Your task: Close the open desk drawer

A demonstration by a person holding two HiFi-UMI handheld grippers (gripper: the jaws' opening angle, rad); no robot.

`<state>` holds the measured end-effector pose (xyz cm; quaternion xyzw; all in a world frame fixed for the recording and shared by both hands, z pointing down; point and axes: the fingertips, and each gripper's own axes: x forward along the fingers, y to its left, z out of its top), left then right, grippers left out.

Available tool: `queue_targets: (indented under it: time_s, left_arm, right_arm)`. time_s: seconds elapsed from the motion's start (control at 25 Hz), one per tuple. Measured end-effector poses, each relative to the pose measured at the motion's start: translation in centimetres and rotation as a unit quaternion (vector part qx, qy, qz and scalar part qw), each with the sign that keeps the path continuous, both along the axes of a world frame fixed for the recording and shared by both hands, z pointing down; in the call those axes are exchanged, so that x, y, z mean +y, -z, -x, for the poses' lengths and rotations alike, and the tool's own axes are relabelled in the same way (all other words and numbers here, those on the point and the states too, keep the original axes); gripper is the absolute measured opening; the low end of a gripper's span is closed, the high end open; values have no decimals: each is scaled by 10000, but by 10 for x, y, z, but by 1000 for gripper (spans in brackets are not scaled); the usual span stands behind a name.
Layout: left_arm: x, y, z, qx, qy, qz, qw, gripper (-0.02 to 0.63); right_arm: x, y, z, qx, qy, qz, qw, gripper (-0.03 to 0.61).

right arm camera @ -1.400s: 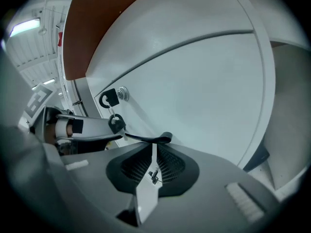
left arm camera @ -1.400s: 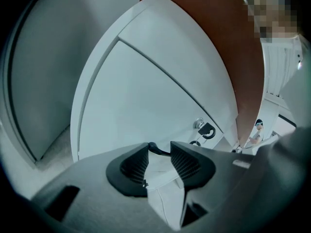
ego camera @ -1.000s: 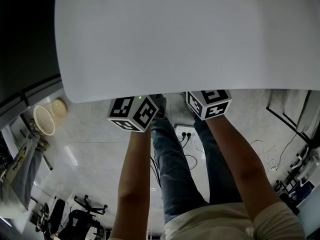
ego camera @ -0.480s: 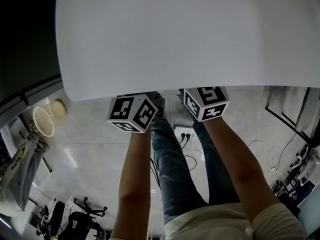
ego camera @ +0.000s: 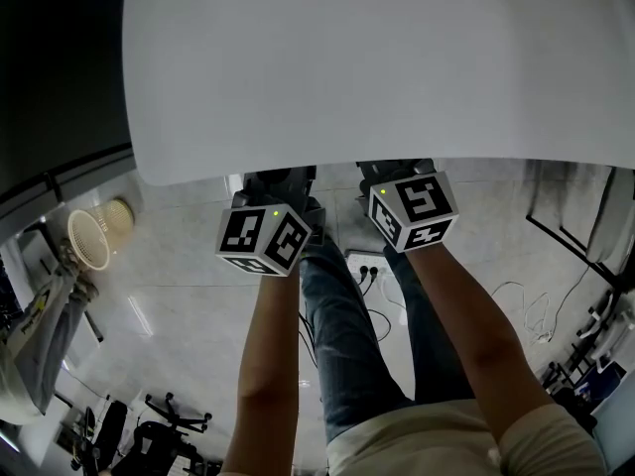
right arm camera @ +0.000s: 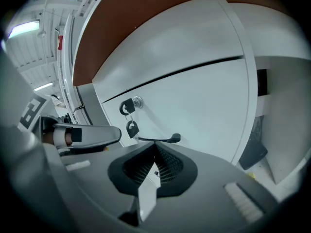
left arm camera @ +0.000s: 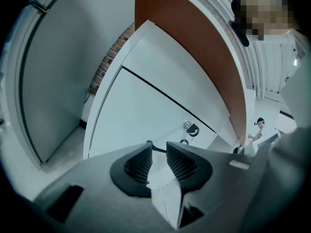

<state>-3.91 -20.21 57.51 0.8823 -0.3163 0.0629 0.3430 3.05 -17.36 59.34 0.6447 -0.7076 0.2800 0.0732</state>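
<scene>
One white desktop (ego camera: 377, 67) above pale floor (ego camera: 179, 296)

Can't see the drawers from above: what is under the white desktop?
White drawer fronts, a lock with hanging keys and a black handle, seen from the gripper views. The desktop hides them from above; drawer contents are unseen.
</scene>
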Motion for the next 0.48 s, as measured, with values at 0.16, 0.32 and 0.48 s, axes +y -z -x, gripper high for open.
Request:
queue_targets:
  time_s: [0.16, 0.32, 0.48]
  left_arm:
    - [10, 9, 0, -25, 100, -34, 9999, 69]
    - [24, 26, 0, -50, 213, -57, 9997, 47]
    - [38, 47, 6, -86, 379, -70, 9992, 25]
  right_arm:
    - [8, 9, 1, 73, 112, 0, 9999, 3]
    - [19, 25, 0, 83, 221, 12, 9997, 3]
    - [31, 48, 7, 88, 488, -13, 9988, 3]
